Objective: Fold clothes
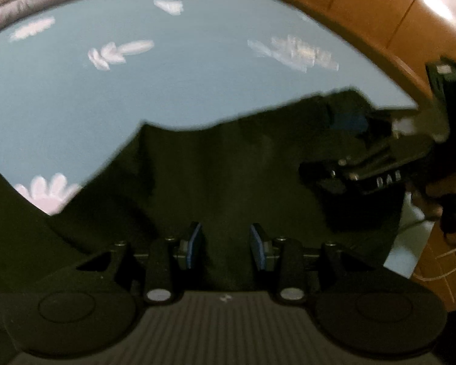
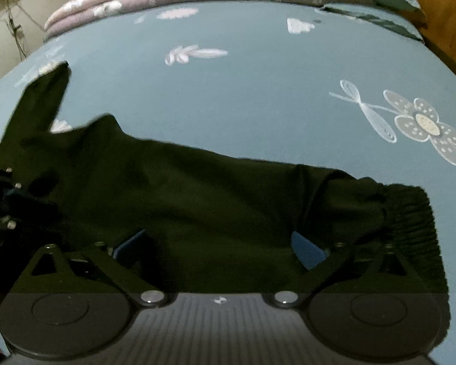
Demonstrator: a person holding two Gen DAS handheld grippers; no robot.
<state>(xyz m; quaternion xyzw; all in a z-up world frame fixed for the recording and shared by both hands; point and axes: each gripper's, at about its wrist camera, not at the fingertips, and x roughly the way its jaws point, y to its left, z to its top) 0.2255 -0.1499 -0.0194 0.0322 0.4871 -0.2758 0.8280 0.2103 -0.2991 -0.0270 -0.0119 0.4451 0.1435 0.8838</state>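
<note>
Lying dark and rumpled — trousers [image 2: 197, 200], elastic waistband rightward, legs leftward across bed [image 2: 243, 91] — left claw [image 1: 225, 245] and right claw [image 2: 219, 251] gaping, empty.

Black grippers [image 1: 226, 245] [image 2: 219, 248] with blue-padded fingers [image 1: 194, 245], silver screws.

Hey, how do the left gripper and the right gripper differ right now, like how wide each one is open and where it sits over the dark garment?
The left gripper has its blue pads fairly close together, though still apart; the right gripper is spread much wider. The left gripper sits over the plain middle of the dark garment; the right gripper sits nearer its gathered elastic waistband. Both are open, with cloth showing between their fingers, above the blue flowered bedsheet.
</note>
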